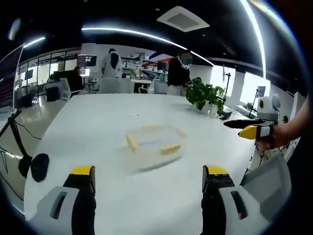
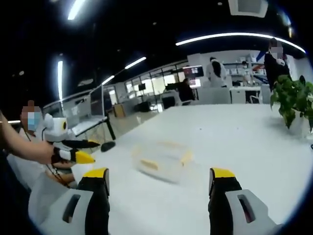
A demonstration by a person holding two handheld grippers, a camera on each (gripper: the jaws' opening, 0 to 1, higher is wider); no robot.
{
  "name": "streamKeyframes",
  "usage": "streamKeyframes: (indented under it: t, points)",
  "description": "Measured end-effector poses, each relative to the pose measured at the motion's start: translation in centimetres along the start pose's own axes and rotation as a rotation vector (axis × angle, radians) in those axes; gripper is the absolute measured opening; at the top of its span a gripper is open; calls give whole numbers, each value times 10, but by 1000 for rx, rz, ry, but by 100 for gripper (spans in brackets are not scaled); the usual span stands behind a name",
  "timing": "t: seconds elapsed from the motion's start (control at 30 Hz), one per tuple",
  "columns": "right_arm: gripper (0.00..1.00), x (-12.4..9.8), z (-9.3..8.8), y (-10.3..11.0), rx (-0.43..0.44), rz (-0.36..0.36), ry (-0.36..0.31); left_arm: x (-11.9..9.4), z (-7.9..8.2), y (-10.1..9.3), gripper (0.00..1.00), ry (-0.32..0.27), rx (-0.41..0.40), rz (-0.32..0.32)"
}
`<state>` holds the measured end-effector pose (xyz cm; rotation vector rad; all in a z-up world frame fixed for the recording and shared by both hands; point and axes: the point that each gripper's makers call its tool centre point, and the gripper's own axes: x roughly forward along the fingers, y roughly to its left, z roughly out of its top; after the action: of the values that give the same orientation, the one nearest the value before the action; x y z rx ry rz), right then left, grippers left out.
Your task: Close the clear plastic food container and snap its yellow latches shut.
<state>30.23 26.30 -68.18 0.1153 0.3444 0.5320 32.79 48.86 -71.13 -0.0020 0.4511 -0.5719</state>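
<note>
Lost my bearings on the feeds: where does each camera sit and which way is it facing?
Left gripper view: rides the left gripper, jaws wide apart, looking across the white table at the clear container; the right gripper and the person's hand enter at right.
Right gripper view: rides the right gripper, jaws apart, facing the container; the left gripper enters at left.
Shared: container, table, potted plant.
</note>
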Motion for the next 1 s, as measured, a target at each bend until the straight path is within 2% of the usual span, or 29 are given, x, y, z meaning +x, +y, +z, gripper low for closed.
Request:
streamKeyframes:
  t: [0.07, 0.37, 0.5, 0.67, 0.87, 1.0]
  points:
    - [85, -3, -1, -1, 9, -2, -2, -1, -4, -2, 91, 11, -3, -3]
    - [84, -22, -29, 2, -1, 4, 50, -17, -26, -7, 90, 38, -10, 9]
    - [84, -28, -32, 4, -5, 8, 48, -22, -31, -8, 90, 43, -16, 15]
    - [84, -27, -27, 6, -14, 17, 32, -25, -37, -8, 89, 49, -16, 23]
    - [84, -29, -30, 3, -10, 10, 34, -26, -36, -12, 85, 18, -7, 30]
    - [84, -27, -34, 6, -20, 18, 48, -23, -41, -11, 85, 41, 1, 41]
